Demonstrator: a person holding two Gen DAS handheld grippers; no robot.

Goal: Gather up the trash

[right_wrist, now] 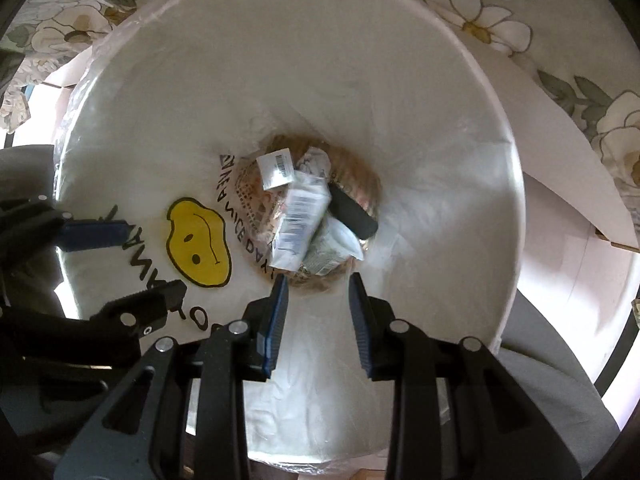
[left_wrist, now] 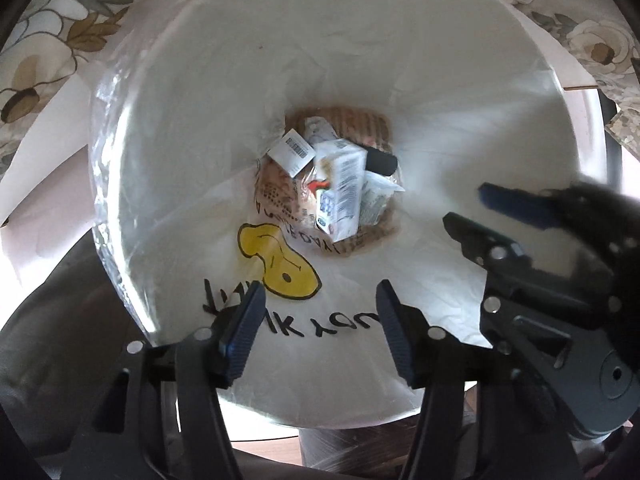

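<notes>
White bag [left_wrist: 192, 128], yellow smiley [left_wrist: 280, 260] with black lettering; black tube [left_wrist: 382, 162] at bag bottom; cream floral cloth [left_wrist: 48, 32] around bag.

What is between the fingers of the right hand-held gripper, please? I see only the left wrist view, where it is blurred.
Observer: Nothing. The right hand-held gripper is open and empty over the white bag.
Operator: Thank you. What lies ahead of it?
Observer: Its fingertips frame the near edge of the trash pile, and the white carton lies just beyond.
Operator: Can you read the bag's lettering?
Observer: Beside the yellow smiley print it reads NICE DAY.
</notes>
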